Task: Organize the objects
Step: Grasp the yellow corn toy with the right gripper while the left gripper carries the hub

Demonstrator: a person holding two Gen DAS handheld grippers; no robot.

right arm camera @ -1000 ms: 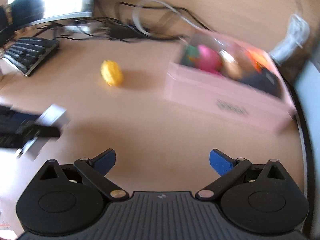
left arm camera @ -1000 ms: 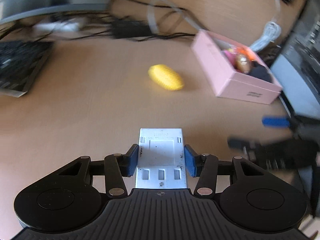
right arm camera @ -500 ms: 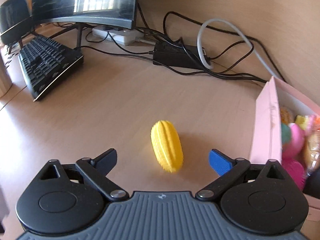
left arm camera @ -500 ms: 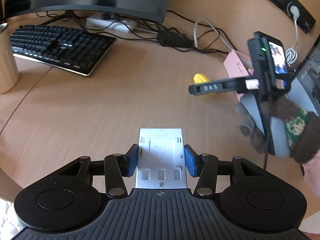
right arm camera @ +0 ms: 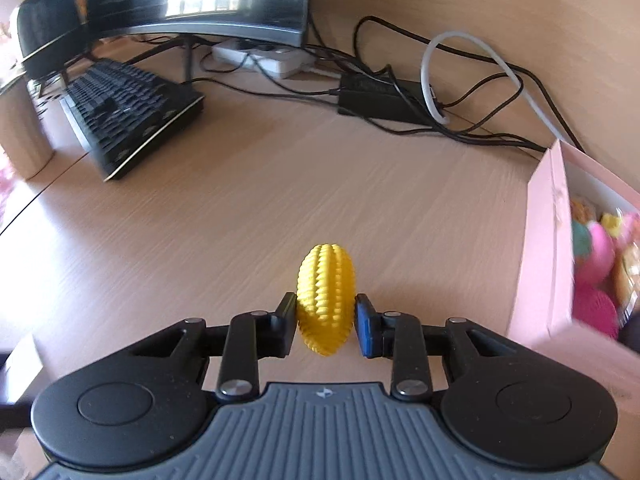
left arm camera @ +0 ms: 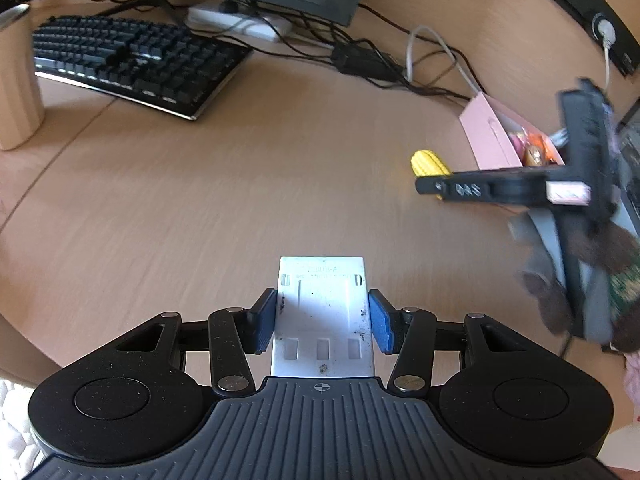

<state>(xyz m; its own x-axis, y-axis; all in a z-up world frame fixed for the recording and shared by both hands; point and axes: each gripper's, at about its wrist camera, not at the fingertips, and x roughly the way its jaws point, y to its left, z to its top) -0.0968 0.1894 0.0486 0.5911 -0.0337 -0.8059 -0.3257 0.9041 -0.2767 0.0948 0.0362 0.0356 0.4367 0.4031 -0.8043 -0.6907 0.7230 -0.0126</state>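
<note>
Wooden desk (right arm camera: 280, 200) carries a yellow ridged toy (right arm camera: 326, 300), clamped at mid-body by the right gripper (right arm camera: 326, 326), left of the pink box (right arm camera: 548, 248). It looks light, grippy. Left gripper (left arm camera: 322, 322) clasps a white plate (left arm camera: 322, 312).

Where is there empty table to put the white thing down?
The widest bare wood lies between the keyboard and the yellow toy, in front of the cables. It is crowded by the pink box, full of toys, and along the back among the cables.
</note>
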